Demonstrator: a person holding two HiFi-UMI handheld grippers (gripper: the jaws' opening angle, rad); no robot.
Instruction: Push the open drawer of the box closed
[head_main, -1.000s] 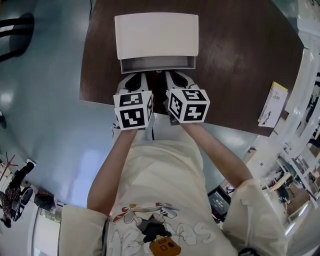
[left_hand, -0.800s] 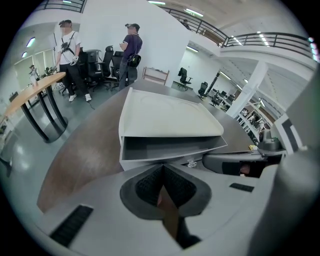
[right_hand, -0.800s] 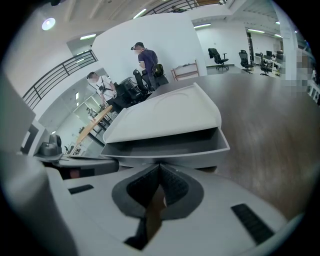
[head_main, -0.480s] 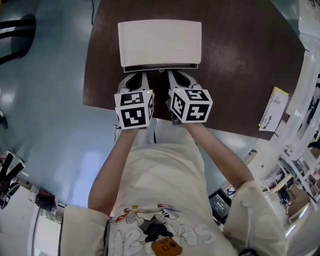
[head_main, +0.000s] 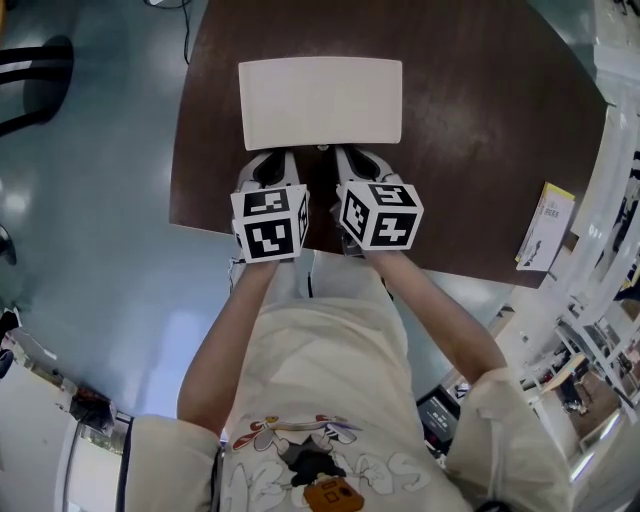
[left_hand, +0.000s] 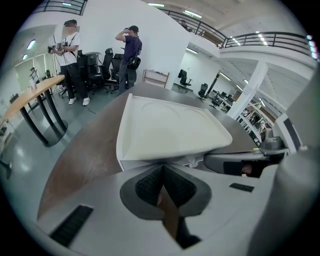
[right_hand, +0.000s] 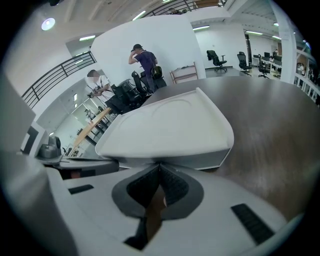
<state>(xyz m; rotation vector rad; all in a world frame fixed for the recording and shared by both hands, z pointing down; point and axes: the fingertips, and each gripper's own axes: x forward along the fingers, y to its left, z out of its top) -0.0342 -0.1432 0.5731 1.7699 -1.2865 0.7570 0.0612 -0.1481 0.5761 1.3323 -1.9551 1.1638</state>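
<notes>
Two closed grippers do this job. The left gripper (head_main: 268, 160) has its jaws pressed together with nothing between them, and so does the right gripper (head_main: 352, 156). Both point down and away from me at the near face of the box (head_main: 320, 102), which sits on the dark bench (head_main: 490, 120) toward its near edge. My left tips meet the left half of that face and my right tips the right half, and in both gripper views they look to be touching it.

From above I see only the white top of the box, with no tray jutting out on my side. In the right gripper view the drawer (right_hand: 205, 161) shows as a grey band directly under the lid, level with the box edge. I judge the push to be at its very end, with the drawer home or nearly so.

Next I should give a light, even press from both sides to be sure it is seated. The box may be light enough to slide across the bench, so I should then draw both grippers straight back toward me without hooking the front.
</notes>
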